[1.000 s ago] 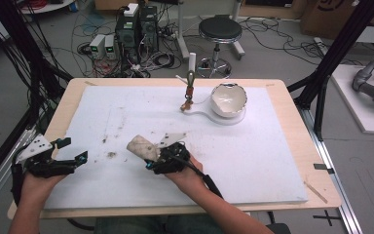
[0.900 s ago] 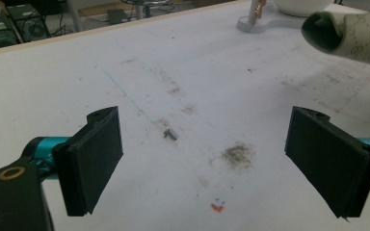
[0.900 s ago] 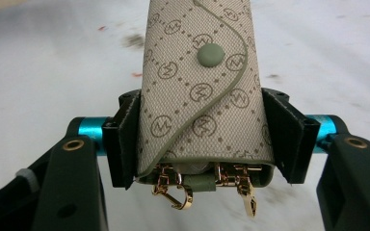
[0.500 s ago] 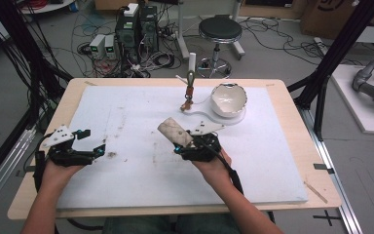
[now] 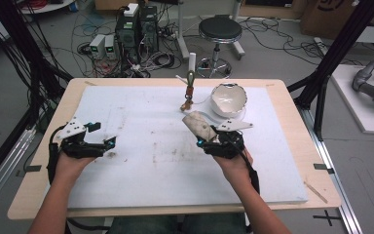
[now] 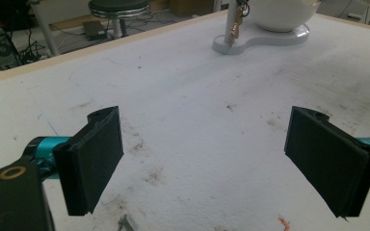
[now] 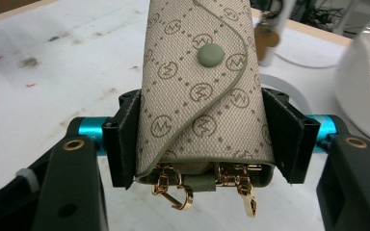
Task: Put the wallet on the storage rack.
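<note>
Beyond the held pouch (image 5: pixel 198 126) stand hook post (image 5: pixel 190 87) and bowl (image 5: pixel 229 99) (near).

Only readable mark: a repeated circled "M" monogram printed all over the beige key pouch (image 7: pixel 200 82), centre of the right gripper view, between dotted diamond lines. No words or numbers with it. Cardboard box (image 5: pixel 328 14) at the upper right of the high view carries dark print, too small and cut off to read. Nothing legible on the table (image 5: pixel 292 161).
</note>
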Available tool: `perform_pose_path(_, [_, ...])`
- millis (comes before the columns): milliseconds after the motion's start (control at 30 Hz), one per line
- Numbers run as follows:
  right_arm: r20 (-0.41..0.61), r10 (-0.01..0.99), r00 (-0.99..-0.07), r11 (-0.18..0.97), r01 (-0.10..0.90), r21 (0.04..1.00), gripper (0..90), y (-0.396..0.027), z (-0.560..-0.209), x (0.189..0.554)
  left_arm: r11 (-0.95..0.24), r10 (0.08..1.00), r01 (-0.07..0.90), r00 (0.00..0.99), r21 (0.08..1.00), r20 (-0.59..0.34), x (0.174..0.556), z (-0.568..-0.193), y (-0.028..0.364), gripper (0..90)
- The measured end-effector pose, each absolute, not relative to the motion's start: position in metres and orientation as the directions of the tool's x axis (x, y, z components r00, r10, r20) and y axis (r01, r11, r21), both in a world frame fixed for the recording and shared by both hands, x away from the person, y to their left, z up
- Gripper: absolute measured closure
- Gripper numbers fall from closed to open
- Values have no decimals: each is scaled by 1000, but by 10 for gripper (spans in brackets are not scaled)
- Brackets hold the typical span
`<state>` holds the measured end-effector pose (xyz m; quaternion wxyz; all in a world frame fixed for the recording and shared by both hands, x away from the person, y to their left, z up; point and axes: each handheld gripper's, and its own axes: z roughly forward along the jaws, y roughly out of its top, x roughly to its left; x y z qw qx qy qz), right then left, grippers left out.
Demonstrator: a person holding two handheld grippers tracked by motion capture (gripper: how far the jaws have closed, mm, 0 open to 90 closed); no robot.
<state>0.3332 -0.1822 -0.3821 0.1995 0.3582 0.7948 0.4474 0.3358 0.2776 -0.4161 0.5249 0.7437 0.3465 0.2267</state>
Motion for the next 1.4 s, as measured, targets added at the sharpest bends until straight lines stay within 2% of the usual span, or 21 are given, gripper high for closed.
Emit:
perform_pose_path(667, [9, 836, -549, 265, 418, 869, 371, -238, -366, 355, -206, 756, 276, 655, 939, -27, 338, -415, 274, 134])
perform_pose_path(967, [-16, 867, -498, 279, 458, 844, 371, -257, -364, 375, -211, 757, 281, 653, 936, -25, 339, -416, 274, 134])
perform_pose_path(1400, [-65, 879, -472, 320, 483, 815, 371, -264, -355, 401, -234, 756, 284, 655, 930, -10, 341, -418, 271, 134])
